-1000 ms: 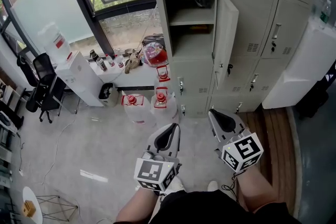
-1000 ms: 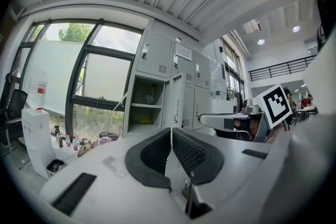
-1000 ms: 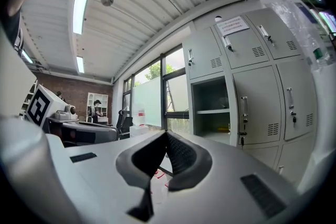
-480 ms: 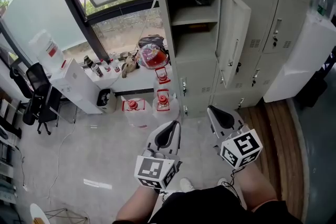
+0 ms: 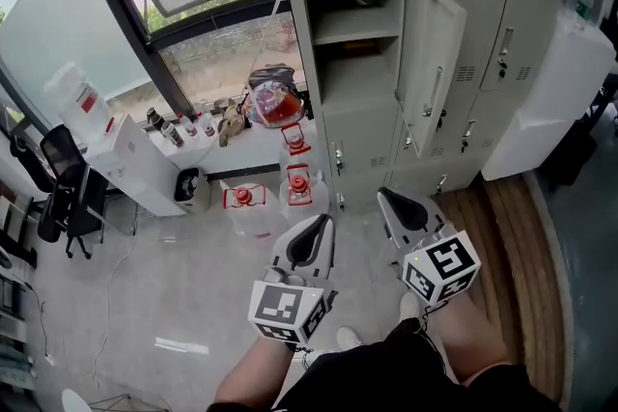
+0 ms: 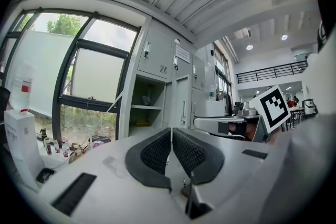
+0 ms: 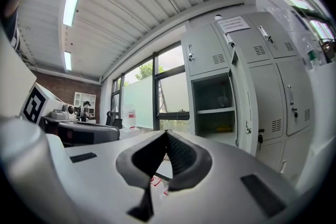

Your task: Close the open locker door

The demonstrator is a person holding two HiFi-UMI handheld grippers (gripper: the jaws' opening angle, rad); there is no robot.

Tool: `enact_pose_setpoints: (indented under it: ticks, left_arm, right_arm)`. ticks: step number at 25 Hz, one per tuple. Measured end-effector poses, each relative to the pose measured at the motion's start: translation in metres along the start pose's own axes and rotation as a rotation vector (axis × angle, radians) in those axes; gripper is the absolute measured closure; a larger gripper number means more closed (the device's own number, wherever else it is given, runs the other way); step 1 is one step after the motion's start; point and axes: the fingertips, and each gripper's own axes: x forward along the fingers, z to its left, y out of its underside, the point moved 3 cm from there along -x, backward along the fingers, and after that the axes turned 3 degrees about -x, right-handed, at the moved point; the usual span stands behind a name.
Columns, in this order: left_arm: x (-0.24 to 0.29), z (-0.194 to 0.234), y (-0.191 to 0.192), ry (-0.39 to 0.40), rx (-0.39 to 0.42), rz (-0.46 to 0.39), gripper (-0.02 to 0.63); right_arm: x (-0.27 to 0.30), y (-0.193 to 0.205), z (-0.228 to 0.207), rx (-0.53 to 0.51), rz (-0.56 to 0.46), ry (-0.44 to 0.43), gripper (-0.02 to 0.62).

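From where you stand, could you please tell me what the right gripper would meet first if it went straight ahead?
Nothing nearby: the right gripper, jaws shut, points about at the left edge of the open locker, by the window. Which comes first is unclear.

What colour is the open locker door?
The locker door is light grey, clearest in the head view.

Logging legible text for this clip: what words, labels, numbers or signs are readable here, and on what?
No text reads clearly in any view.
Paper notice on an upper locker door: printed lines, too small to read.
Red label on the water bottle by the window: too blurred.
Red labels on the floor jugs: too small.
Marker cubes: black-and-white patterns, no letters.
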Motion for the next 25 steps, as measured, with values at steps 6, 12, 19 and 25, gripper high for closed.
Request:
enact_pose_setpoints:
  ticks: [6, 12, 19, 25]
  left_arm:
    - [0.012, 0.001, -0.003, -0.003, 0.002, -0.005, 0.583]
    - [0.039, -0.003, -0.004, -0.015, 0.001, 0.003, 0.583]
    - [0.086, -0.017, -0.003, -0.009, 0.000, 0.013, 0.583]
    - [0.126, -0.032, -0.001, 0.010, -0.005, 0.023, 0.583]
  right_arm:
    - [0.006, -0.001, -0.011, -0.004, 0.001, -0.006, 0.543]
    - [0.013, -0.002, -0.039, 0.005, -0.003, -0.012, 0.543]
    - [0.017, 0.001, -0.082, 0.021, 0.000, -0.021, 0.543]
    - [0.015, 0.004, -0.122, 0.030, 0.005, -0.004, 0.543]
